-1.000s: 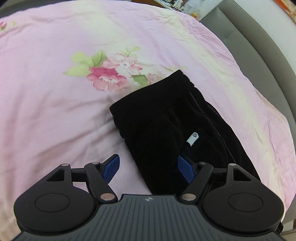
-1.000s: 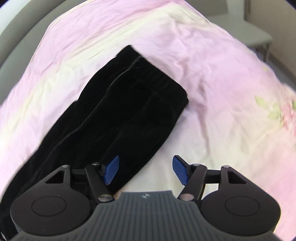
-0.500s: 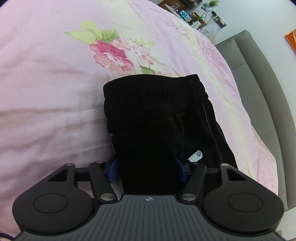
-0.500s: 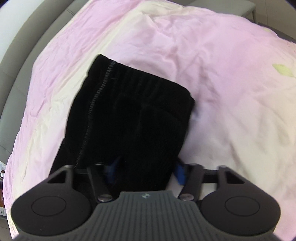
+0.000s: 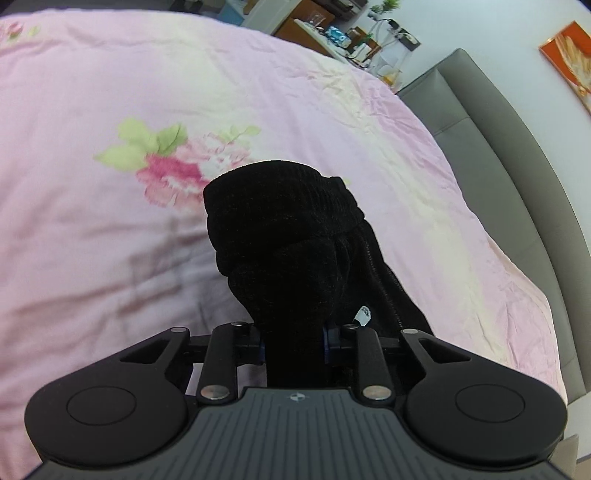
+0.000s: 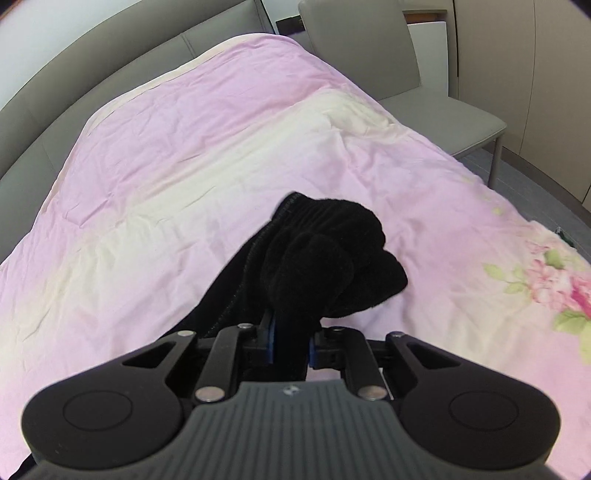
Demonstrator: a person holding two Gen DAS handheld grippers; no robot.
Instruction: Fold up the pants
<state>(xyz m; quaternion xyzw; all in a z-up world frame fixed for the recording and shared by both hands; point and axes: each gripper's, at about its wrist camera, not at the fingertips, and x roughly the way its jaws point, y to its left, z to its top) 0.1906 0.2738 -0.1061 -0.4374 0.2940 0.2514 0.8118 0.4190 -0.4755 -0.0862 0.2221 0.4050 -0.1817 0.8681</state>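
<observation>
Black pants (image 5: 288, 236) lie on a pink flowered bedspread (image 5: 92, 229), their waistband end bunched and lifted off the cover. My left gripper (image 5: 292, 341) is closing, and its blue pads pinch a fold of the black cloth. A small white label (image 5: 362, 314) shows beside its right finger. In the right wrist view the same pants (image 6: 321, 258) hang in a bunch in front of my right gripper (image 6: 290, 345). Its jaws are closing too, with the blue pads pressed on the fabric. The rest of the pants trails down to the lower left.
A grey padded headboard (image 5: 509, 155) borders the bed on one side. A grey chair (image 6: 399, 66) stands past the bed's far corner in the right wrist view. Shelves with small items (image 5: 343, 33) stand beyond the bed in the left wrist view.
Both grippers went from wide open over the flat pants to pinched on the cloth. The waistband end has been raised off the bedspread and bunched up.
</observation>
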